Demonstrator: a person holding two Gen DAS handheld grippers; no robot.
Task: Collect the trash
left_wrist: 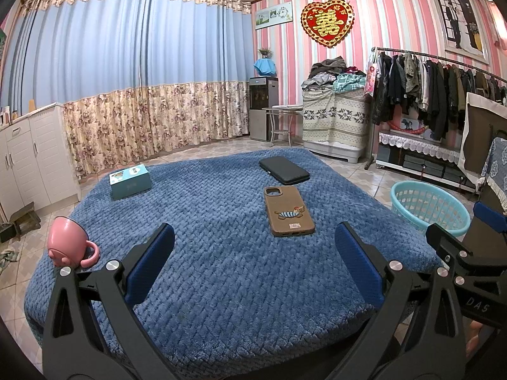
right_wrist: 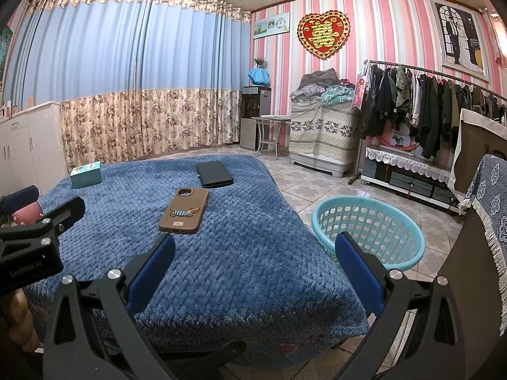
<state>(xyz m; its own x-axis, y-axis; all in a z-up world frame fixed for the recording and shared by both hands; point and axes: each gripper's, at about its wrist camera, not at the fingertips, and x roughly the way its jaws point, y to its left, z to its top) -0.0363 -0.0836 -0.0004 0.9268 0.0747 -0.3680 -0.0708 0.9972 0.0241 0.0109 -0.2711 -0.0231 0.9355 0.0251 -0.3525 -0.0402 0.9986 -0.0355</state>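
A table under a blue knitted cover (left_wrist: 221,253) carries a brown phone case (left_wrist: 289,211) (right_wrist: 184,210), a black case (left_wrist: 284,170) (right_wrist: 214,174), a teal box (left_wrist: 130,181) (right_wrist: 86,174) and an upturned pink mug (left_wrist: 70,242). On the floor to the table's right stands a light blue mesh basket (left_wrist: 431,209) (right_wrist: 369,231), with nothing seen inside. My left gripper (left_wrist: 253,247) hovers open over the table's near edge, nothing between its fingers. My right gripper (right_wrist: 255,253) is open too, above the table's near right corner, beside the basket.
White cabinets (left_wrist: 28,155) line the left wall. A clothes rack (left_wrist: 421,85), a covered pile (left_wrist: 336,117), a water dispenser (left_wrist: 263,107) and a small table stand at the back. A blue-draped chair (right_wrist: 488,221) is close on the right. Tiled floor (right_wrist: 317,183) surrounds the table.
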